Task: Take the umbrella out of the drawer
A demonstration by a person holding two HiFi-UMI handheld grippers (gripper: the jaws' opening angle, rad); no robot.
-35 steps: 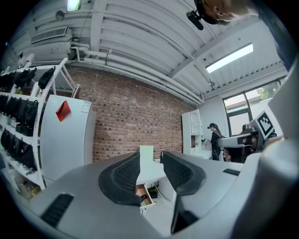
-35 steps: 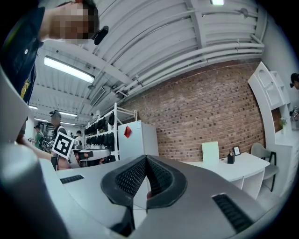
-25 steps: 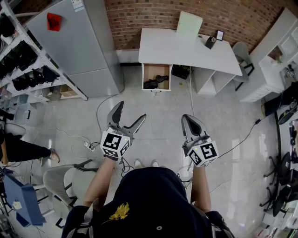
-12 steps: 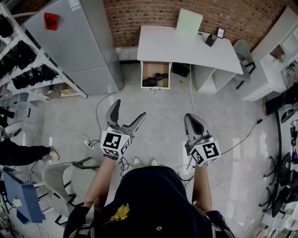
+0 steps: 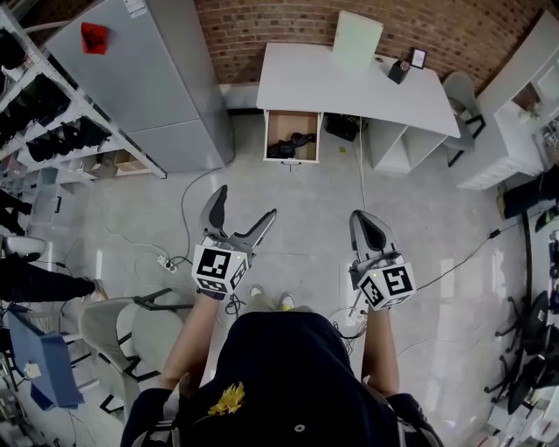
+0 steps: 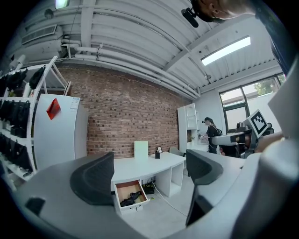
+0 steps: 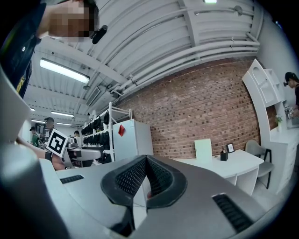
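Here the black folded umbrella (image 5: 293, 145) lies in the open drawer (image 5: 292, 161), a white box with a brown wooden inside. The drawer is under the left end of the smooth white desk (image 5: 349, 87), at the far brick wall (image 5: 288, 22). Well apart from it, over the near glossy grey floor (image 5: 306, 201), the left gripper (image 5: 244, 206) has just been opening its curved jaws, which stand wide with nothing between. The right gripper (image 5: 366, 220) is closed and empty, its ribbed black pads together.
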